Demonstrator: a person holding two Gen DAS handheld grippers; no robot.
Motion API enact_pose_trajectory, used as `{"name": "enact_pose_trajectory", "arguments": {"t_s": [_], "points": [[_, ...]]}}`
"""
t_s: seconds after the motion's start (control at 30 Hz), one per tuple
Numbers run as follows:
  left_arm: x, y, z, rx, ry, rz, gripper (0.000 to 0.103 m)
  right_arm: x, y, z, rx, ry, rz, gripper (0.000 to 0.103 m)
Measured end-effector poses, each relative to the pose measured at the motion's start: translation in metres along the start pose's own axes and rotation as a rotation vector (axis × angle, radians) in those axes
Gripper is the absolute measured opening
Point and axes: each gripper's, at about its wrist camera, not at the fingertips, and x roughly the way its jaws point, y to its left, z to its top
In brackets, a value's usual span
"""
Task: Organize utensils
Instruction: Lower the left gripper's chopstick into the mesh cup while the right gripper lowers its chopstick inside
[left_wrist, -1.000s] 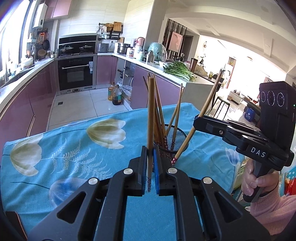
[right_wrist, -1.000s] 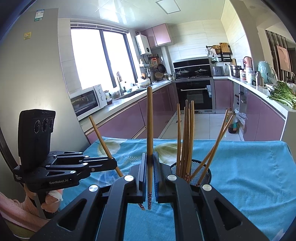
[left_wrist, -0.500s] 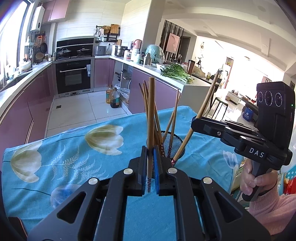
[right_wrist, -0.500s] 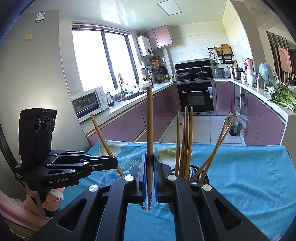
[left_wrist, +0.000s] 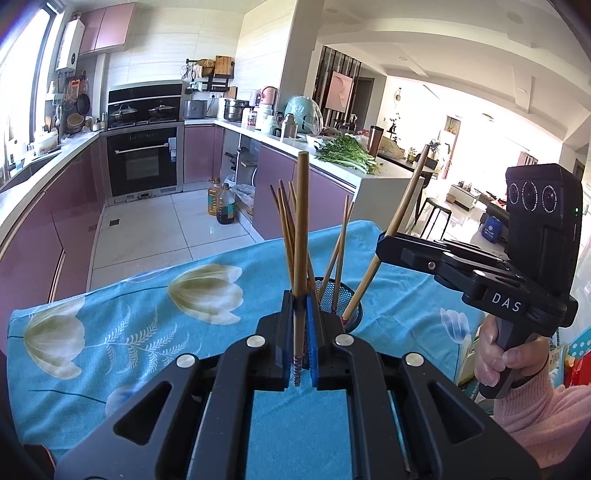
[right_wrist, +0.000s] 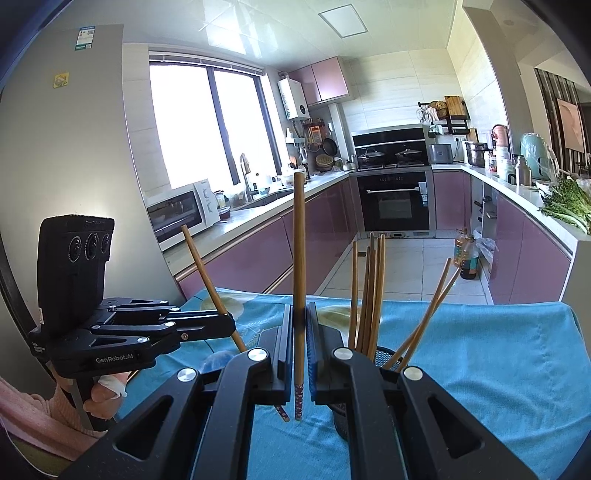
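Observation:
A black mesh holder (left_wrist: 343, 306) stands on the blue flowered tablecloth (left_wrist: 110, 332) with several wooden chopsticks leaning in it. My left gripper (left_wrist: 300, 306) is shut on one upright chopstick (left_wrist: 301, 240), just this side of the holder. From the right, my right gripper (left_wrist: 384, 240) is shut on a slanted chopstick (left_wrist: 402, 206) whose patterned tip hangs at the holder's rim. In the right wrist view, my right gripper (right_wrist: 299, 321) clamps its chopstick (right_wrist: 299, 258), with the holder (right_wrist: 384, 356) to its right. The left gripper (right_wrist: 229, 325) holds its chopstick (right_wrist: 207, 277) at the left.
The table's far edge (left_wrist: 258, 245) drops to a tiled kitchen floor with oil bottles (left_wrist: 221, 203). Purple cabinets and an oven (right_wrist: 395, 199) line the room. A hand in a pink sleeve (left_wrist: 517, 365) holds the right gripper's handle.
My left gripper has lifted slightly with its chopstick, so the holder sits lower in its view. The right gripper and its chopstick have hardly moved.

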Motion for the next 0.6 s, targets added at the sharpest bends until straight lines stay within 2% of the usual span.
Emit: {"name": "enact_pose_trajectory", "arguments": {"t_s": [0.6], "points": [[-0.010, -0.019, 0.029, 0.042, -0.062, -0.017, 0.008, -0.008, -0.003, 0.014, -0.024, -0.046, -0.024, 0.006]]}}
